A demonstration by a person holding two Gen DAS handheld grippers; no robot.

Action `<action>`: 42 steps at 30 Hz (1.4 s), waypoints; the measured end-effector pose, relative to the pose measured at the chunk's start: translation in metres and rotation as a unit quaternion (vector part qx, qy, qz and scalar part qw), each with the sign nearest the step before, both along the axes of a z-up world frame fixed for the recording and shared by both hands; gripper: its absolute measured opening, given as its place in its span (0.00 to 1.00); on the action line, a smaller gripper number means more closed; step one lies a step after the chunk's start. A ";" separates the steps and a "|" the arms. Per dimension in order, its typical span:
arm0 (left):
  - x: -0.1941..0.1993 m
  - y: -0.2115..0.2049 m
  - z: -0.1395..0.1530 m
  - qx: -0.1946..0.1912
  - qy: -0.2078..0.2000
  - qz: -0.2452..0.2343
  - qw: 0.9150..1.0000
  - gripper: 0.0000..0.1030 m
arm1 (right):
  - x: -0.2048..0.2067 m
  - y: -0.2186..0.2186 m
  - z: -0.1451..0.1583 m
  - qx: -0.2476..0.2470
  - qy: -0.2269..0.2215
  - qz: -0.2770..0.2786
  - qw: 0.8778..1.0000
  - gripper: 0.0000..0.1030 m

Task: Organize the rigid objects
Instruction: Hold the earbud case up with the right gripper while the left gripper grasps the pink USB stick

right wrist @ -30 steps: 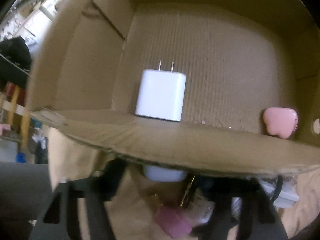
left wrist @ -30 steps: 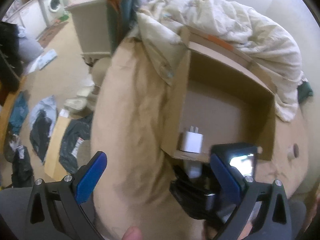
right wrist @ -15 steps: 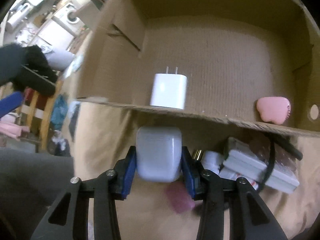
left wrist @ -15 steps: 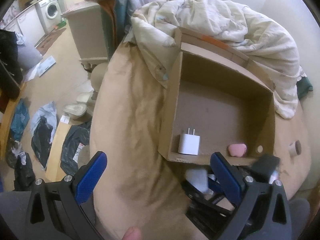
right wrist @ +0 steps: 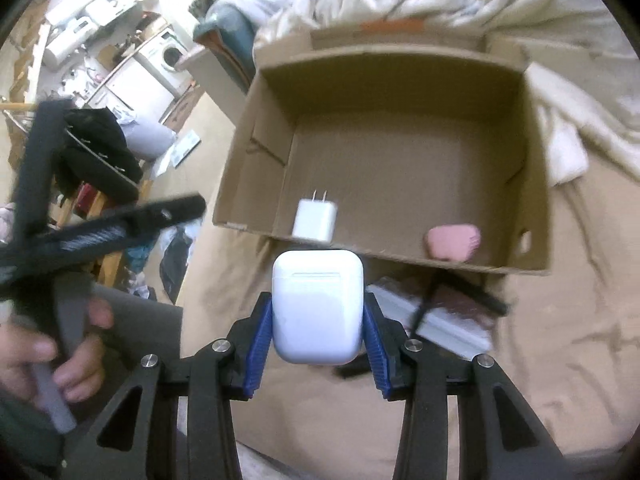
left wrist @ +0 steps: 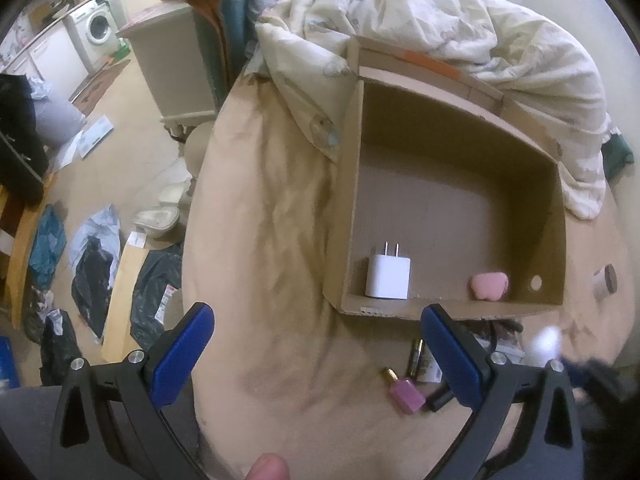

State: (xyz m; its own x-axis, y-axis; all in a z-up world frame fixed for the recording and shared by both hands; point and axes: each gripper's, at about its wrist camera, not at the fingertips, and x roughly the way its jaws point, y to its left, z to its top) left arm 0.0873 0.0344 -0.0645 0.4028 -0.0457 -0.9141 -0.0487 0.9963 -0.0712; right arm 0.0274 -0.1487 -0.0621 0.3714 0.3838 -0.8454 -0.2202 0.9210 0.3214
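Observation:
A cardboard box [left wrist: 348, 216] [right wrist: 256, 184] lies open on the tan bedsheet. Inside, near its front wall, stand a white plug charger [left wrist: 387, 277] [right wrist: 315, 220] and a pink case [left wrist: 490, 286] [right wrist: 452, 242]. My right gripper [right wrist: 318, 322] is shut on a white earbud case [right wrist: 317, 306], held in the air just in front of the box. My left gripper [left wrist: 316, 352] is open over the sheet with nothing between its fingers. In front of the box lie a pink nail-polish bottle [left wrist: 404, 394], a dark tube [left wrist: 414, 356] and a flat packet with a black cord [right wrist: 436, 316].
A crumpled cream duvet [left wrist: 460, 28] is heaped behind and right of the box. A small roll [left wrist: 604, 286] sits on the sheet at the right. The bed's left edge drops to a floor strewn with bags [left wrist: 92, 264]. A hand [right wrist: 60, 356] grips the left tool.
My right gripper closed on the white earbud case from the pile in front of the box and rose with it, pulling back. The left gripper barely moved.

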 end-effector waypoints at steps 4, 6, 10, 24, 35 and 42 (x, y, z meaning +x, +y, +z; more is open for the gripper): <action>0.000 -0.006 -0.002 0.000 -0.001 -0.012 1.000 1.00 | -0.005 -0.017 0.020 -0.003 -0.046 -0.003 0.999 0.44; -0.001 -0.010 -0.003 0.005 -0.002 -0.021 1.000 1.00 | -0.007 -0.029 0.028 0.014 -0.077 -0.012 0.997 0.44; -0.002 -0.016 -0.006 0.016 -0.004 -0.040 0.999 1.00 | -0.010 -0.054 0.037 0.061 -0.126 -0.041 0.989 0.44; -0.006 -0.034 -0.004 0.062 0.007 -0.112 0.992 1.00 | 0.000 -0.089 0.021 0.091 -0.121 -0.083 0.985 0.44; -0.035 -0.118 -0.047 0.115 0.105 -0.347 0.925 1.00 | 0.003 -0.098 0.015 0.098 -0.084 -0.103 0.986 0.44; -0.035 -0.136 -0.107 0.168 0.161 -0.398 0.887 1.00 | 0.002 -0.099 0.020 0.110 -0.083 -0.097 0.986 0.44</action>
State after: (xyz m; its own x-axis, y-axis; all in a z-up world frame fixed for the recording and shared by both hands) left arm 0.0523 -0.1011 -0.1714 0.0804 0.0979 -0.9919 0.7161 0.6866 0.1259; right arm 0.0289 -0.2477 -0.0421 0.5821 0.4592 -0.6710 -0.1129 0.8629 0.4926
